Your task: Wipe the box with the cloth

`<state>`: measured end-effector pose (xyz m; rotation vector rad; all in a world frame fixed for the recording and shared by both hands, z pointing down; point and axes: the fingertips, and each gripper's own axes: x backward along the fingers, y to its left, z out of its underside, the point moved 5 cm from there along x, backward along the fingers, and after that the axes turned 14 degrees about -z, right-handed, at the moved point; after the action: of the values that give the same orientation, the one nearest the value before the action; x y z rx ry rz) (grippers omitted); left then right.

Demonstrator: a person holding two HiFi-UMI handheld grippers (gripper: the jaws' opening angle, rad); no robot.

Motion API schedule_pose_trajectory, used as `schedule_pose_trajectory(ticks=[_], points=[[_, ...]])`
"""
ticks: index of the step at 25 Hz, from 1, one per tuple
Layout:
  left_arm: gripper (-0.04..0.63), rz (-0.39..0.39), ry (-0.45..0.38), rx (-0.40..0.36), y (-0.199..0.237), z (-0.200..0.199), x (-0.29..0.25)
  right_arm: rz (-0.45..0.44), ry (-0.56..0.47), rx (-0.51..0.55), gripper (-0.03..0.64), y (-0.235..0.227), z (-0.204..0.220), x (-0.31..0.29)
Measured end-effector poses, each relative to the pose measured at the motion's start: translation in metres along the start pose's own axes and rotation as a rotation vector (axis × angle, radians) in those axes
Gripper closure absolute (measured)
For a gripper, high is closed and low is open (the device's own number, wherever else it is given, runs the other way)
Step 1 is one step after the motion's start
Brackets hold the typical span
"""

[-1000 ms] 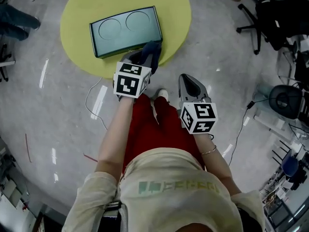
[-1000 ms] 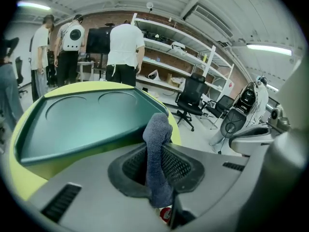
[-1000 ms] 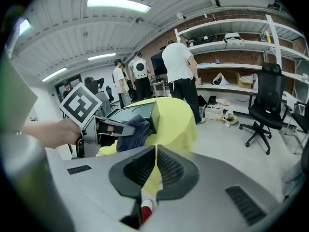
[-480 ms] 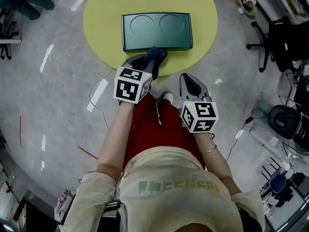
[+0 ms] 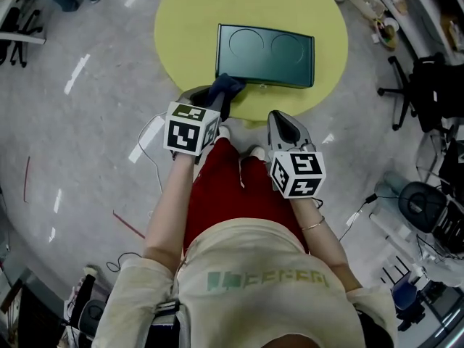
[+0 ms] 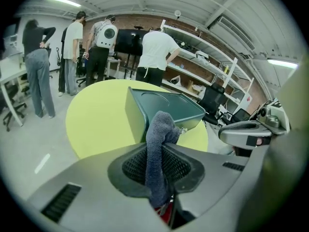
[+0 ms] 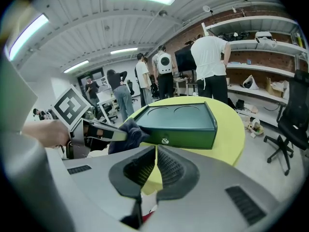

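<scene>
A dark green box [image 5: 265, 55] with two round hollows in its lid lies on a round yellow table [image 5: 181, 27]. My left gripper [image 5: 210, 97] is shut on a dark blue-grey cloth [image 5: 226, 86]. The cloth sits against the box's near left corner. In the left gripper view the cloth [image 6: 158, 144] stands up between the jaws, in front of the box [image 6: 166, 106]. My right gripper [image 5: 280, 117] hangs shut and holds nothing, off the table's near edge. The right gripper view looks at the box's [image 7: 182, 122] front side and latch, with the cloth [image 7: 126, 133] at its left end.
Several people [image 6: 155, 52] stand at benches beyond the table. Black office chairs [image 5: 419, 78] and shelves crowd the right side. A thin white cable [image 5: 143, 142] runs over the grey floor by my left. My red-clad legs are below the grippers.
The cloth in my left gripper has gone along the box's near side from its right end to its left corner. The box and table now sit further right in view.
</scene>
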<state>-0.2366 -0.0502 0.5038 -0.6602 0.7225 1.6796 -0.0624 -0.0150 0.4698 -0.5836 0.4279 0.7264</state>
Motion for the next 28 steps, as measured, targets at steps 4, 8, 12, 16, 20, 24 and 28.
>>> schedule_pose_trajectory(ticks=[4, 8, 12, 16, 20, 24, 28], points=[[0.529, -0.044, -0.003, 0.016, 0.015, 0.003, 0.006, -0.027, -0.002, 0.020, 0.578, 0.004, -0.006, -0.009], [0.529, -0.103, -0.021, 0.029, 0.029, 0.004, 0.021, -0.061, -0.011, 0.041, 0.578, 0.010, -0.011, -0.012], [0.529, -0.157, -0.034, 0.051, 0.037, 0.010, 0.043, -0.091, -0.020, 0.062, 0.578, 0.017, -0.012, -0.006], [0.529, -0.207, -0.054, 0.060, 0.036, 0.008, 0.065, -0.110, -0.042, 0.080, 0.578, 0.017, -0.018, 0.007], [0.529, -0.243, -0.092, 0.067, 0.043, 0.011, 0.089, -0.106, -0.068, 0.081, 0.578, 0.026, -0.009, 0.025], [0.531, -0.237, -0.128, 0.073, 0.052, -0.016, 0.087, -0.080, -0.079, 0.064, 0.578, 0.028, -0.011, 0.038], [0.529, -0.225, -0.153, 0.052, 0.059, -0.055, 0.062, -0.036, -0.071, 0.034, 0.578, 0.017, -0.015, 0.041]])
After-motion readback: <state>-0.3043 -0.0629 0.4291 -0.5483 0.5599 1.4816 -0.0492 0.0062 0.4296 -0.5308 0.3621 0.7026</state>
